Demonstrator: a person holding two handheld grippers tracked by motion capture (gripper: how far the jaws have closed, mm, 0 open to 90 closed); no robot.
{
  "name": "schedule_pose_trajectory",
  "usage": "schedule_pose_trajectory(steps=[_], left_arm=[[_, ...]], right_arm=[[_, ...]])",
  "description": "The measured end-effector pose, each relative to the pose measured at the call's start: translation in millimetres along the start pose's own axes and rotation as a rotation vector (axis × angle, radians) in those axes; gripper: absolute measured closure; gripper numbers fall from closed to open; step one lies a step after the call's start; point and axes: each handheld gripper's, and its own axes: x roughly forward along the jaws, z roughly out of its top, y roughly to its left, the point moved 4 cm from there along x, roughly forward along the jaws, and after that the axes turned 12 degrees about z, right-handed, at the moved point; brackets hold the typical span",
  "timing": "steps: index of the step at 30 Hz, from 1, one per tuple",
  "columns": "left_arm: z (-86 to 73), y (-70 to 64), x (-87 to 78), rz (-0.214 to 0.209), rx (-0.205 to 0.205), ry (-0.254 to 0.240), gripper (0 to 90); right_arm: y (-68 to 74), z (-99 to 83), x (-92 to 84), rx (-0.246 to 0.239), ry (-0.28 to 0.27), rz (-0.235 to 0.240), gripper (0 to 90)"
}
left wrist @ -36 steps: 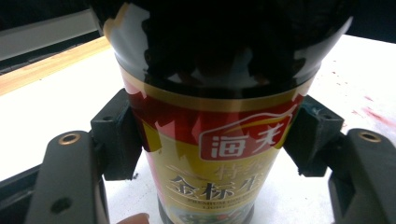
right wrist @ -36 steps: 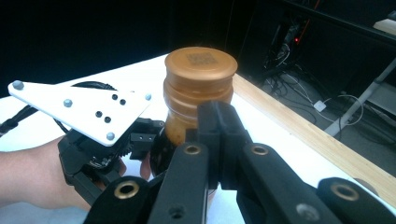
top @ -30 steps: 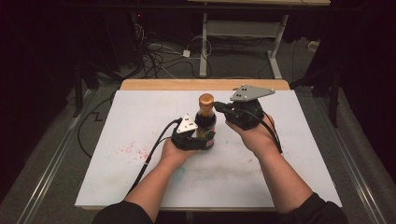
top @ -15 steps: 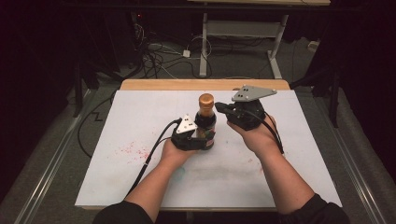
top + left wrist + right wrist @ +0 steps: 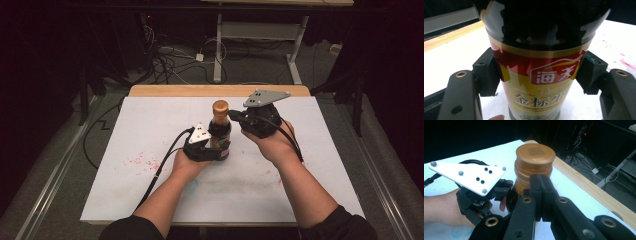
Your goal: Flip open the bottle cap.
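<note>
A dark sauce bottle (image 5: 220, 134) with an orange-brown cap (image 5: 220, 106) stands upright on the white table (image 5: 300, 190). My left gripper (image 5: 217, 151) is shut on its lower body. Both pads (image 5: 486, 72) press the red and gold label (image 5: 539, 77) from either side. My right gripper (image 5: 234, 117) comes in from the right at neck height, its jaws closed together with nothing between them. In the right gripper view the joined fingertips (image 5: 541, 185) lie against the neck just under the cap (image 5: 535, 153). The left gripper's white plate (image 5: 469, 176) shows beyond.
Faint red stains (image 5: 142, 161) mark the white table left of the left hand. A wooden strip (image 5: 165, 91) runs along the far edge. Cables (image 5: 165, 65) and a metal desk frame (image 5: 295, 45) lie on the floor beyond.
</note>
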Motion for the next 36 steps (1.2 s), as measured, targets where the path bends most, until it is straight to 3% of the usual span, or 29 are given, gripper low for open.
schedule_pose_trajectory(steps=[10, 36], left_arm=[[0.0, 0.0, 0.2, 0.004, 0.002, -0.001, 29.1], [-0.2, 0.2, -0.1, 0.010, 0.009, 0.000, 29.2]], right_arm=[[0.4, 4.3, -0.2, -0.008, 0.007, -0.002, 90.0], [-0.1, 14.0, -2.4, 0.002, -0.059, -0.019, 90.0]])
